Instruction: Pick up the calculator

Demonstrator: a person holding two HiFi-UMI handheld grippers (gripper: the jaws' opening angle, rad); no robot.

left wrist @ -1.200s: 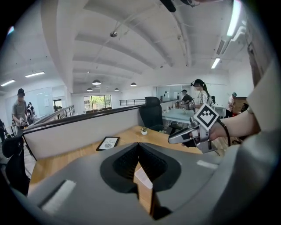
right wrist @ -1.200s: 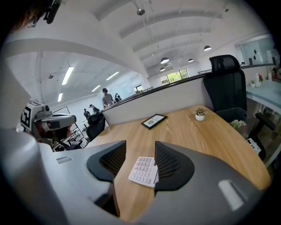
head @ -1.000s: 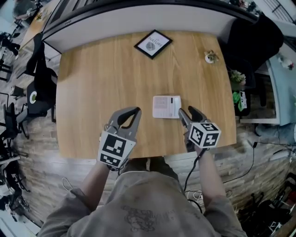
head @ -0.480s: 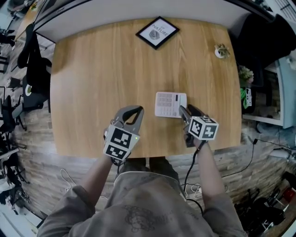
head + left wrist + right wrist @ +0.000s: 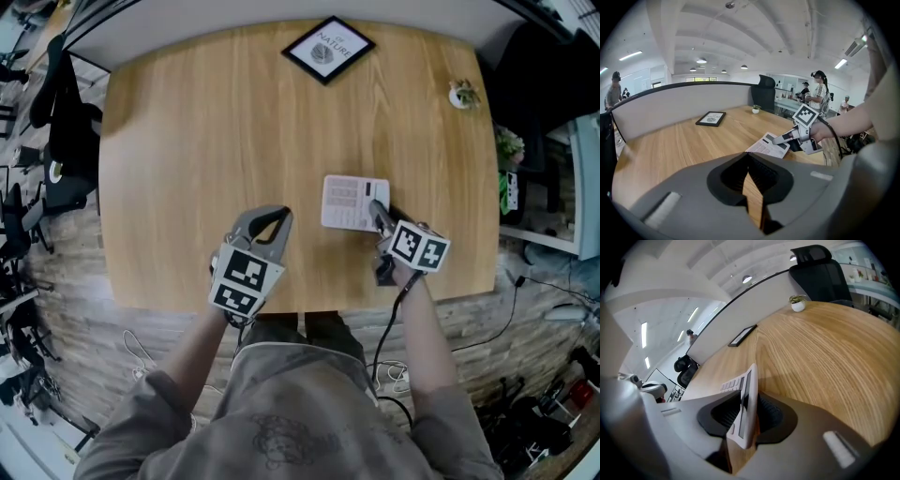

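- Left gripper (image 5: 281,216) and right gripper (image 5: 378,210) have both come down toward the table (image 5: 178,131) since a second ago. The right one's jaws have just been closing, with the near right corner of the calculator (image 5: 349,202) between them.
- Left gripper: it sits left of the calculator, near but apart, with its jaw tips together on nothing. It only becomes a risk if it swings across and knocks the calculator.
- Calculator: most of its body rests on the table. I cannot tell whether the gripped corner has left the wood.
- Right gripper: its pads clamp that one corner, across the thin body.
  - With so much of the calculator hanging beyond the grip, a lift could let it pivot, droop or slide out.
  - A hard squeeze might press the keys.
  - A low lift could drag the calculator's far edge.
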